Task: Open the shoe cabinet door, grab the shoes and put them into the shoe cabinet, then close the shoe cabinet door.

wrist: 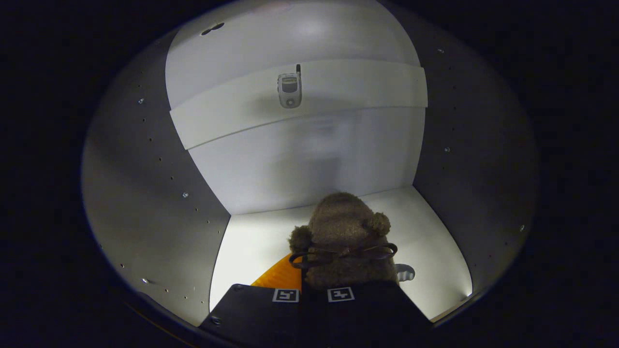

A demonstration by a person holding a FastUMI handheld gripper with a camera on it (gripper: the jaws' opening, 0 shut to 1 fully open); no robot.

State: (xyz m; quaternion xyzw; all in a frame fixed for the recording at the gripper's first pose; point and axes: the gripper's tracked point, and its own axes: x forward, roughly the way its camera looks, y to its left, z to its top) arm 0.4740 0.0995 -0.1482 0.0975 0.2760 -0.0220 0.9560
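A: Start at the gripper [314, 290] — what were the fingers doing?

B: They were drawn in close, the two marker squares almost side by side, pinching the heel end of a fuzzy brown slipper [344, 232]. It looked clamped from both sides, though the contact itself was hidden in the dark at the fingers' base.

A: And the slipper, describe it

B: Plush, shaped like a bear's head, with two small round ears and a pair of thin dark-rimmed glasses [341, 254] across it. It stuck straight out ahead of the fingers.

A: Anything beside it?

B: An orange ribbed piece [282, 275] showed just left of the slipper, low against the fingers; I couldn't tell what it was. A small pale grey bit [405, 272] peeked out on the right, also unclear.

A: Where was all this?

B: Inside the shoe cabinet [145, 193]. The slipper was over the white cabinet floor [251, 241], grey side walls with rows of peg holes on either side, a white back panel beyond.

A: Further out?

B: A white shelf [232, 113] crossed the cabinet higher up, and a small silver phone-like thing [289, 90] with a stubby antenna sat at its middle
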